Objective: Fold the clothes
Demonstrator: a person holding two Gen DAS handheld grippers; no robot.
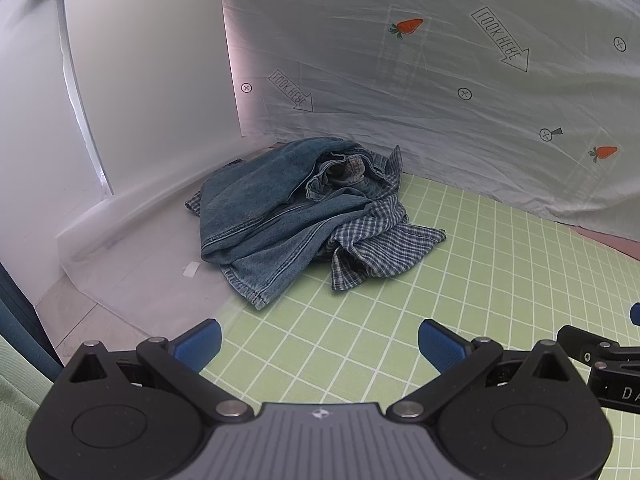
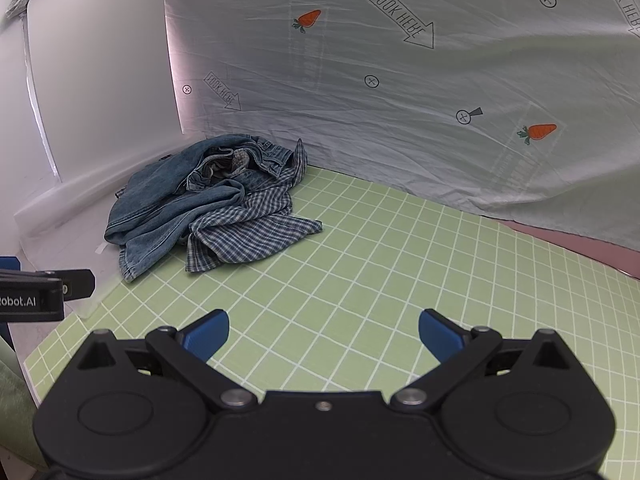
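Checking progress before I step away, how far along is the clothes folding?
Nothing looks folded yet. The denim garment and checked shirt lie crumpled together by the backdrop. Both the left tongs and right tongs are open and empty. All the sorting and folding remains.

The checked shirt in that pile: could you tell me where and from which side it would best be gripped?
Probably by the free corner of the checked shirt that lies spread on the green mat, coming in from the open mat side. That flap sits flat and uncovered, while the rest is tucked under the denim garment. Both the left gripper and right gripper are open and empty.
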